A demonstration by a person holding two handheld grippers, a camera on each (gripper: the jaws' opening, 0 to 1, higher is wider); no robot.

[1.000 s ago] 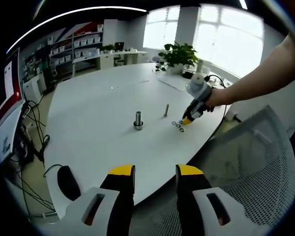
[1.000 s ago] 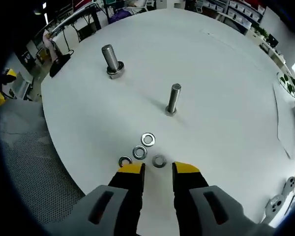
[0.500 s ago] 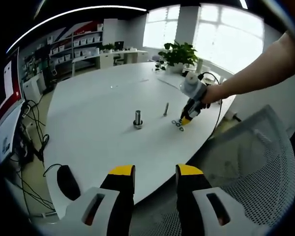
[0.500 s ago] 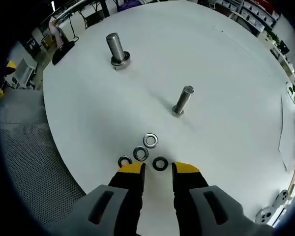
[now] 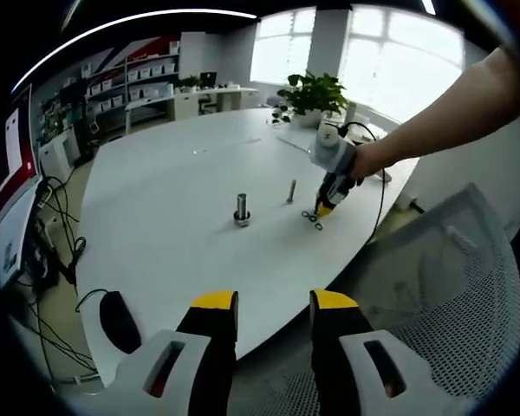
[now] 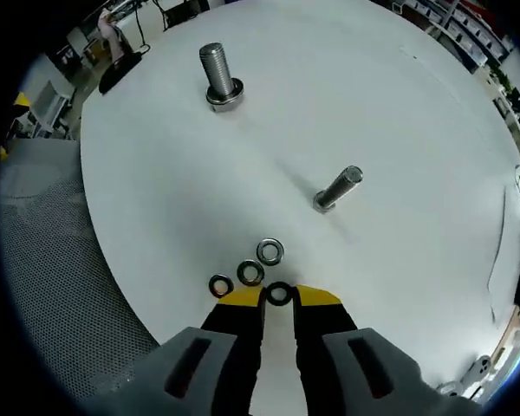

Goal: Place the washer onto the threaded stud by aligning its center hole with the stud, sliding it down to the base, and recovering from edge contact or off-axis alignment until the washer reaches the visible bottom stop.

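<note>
Four washers lie near the white table's (image 6: 416, 130) edge. My right gripper (image 6: 279, 296) has narrowed onto the dark washer (image 6: 279, 294) held between its yellow tips. The other three washers (image 6: 250, 273) sit just beyond, to the left. Farther out a thin threaded stud (image 6: 336, 191) stands, leaning in this view, and a thick stud (image 6: 218, 78) with a nut at its base stands at the back left. In the left gripper view my left gripper (image 5: 273, 303) is open and bare, off the table's near edge, far from the thick stud (image 5: 241, 209), the thin stud (image 5: 291, 191) and the right gripper (image 5: 322, 208).
A mesh chair back (image 5: 433, 286) stands to the right of the left gripper. A black mouse (image 5: 121, 321) and its cable lie at the table's near left edge. A potted plant (image 5: 316, 95) stands at the far side.
My right gripper has moved forward over the washers and its jaws have narrowed around one washer. The left gripper has stayed still and open.
</note>
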